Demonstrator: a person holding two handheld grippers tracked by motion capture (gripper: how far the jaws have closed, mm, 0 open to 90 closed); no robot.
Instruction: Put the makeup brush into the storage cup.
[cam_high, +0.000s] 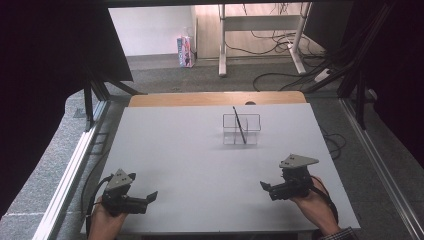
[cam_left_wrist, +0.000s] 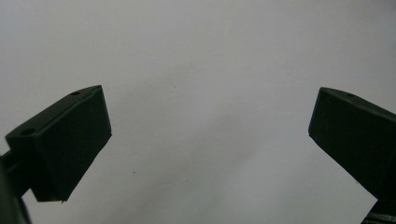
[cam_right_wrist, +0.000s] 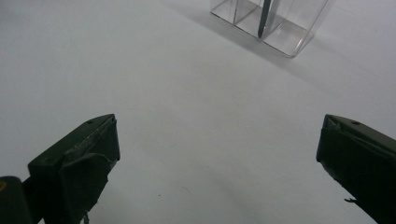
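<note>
Beyond my work surface

I see a wooden strip (cam_high: 215, 98) along the table's (cam_high: 165, 150) far edge, a small printed carton (cam_high: 185, 51) standing by the wall, and cables (cam_high: 280, 42) tangled around white desk legs (cam_high: 222, 40).

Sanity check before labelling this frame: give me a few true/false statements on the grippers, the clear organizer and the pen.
1. Both grippers are open. True: the left gripper and the right gripper each show jaws wide apart with nothing between them.
2. The pen lies flat on the table. False: it stands leaning inside the clear organizer.
3. The right gripper holds the pen. False: it is apart from it, near the table's front edge.
4. The organizer sits toward the far side of the table. True.
5. The right gripper view looks toward the organizer. True.
</note>
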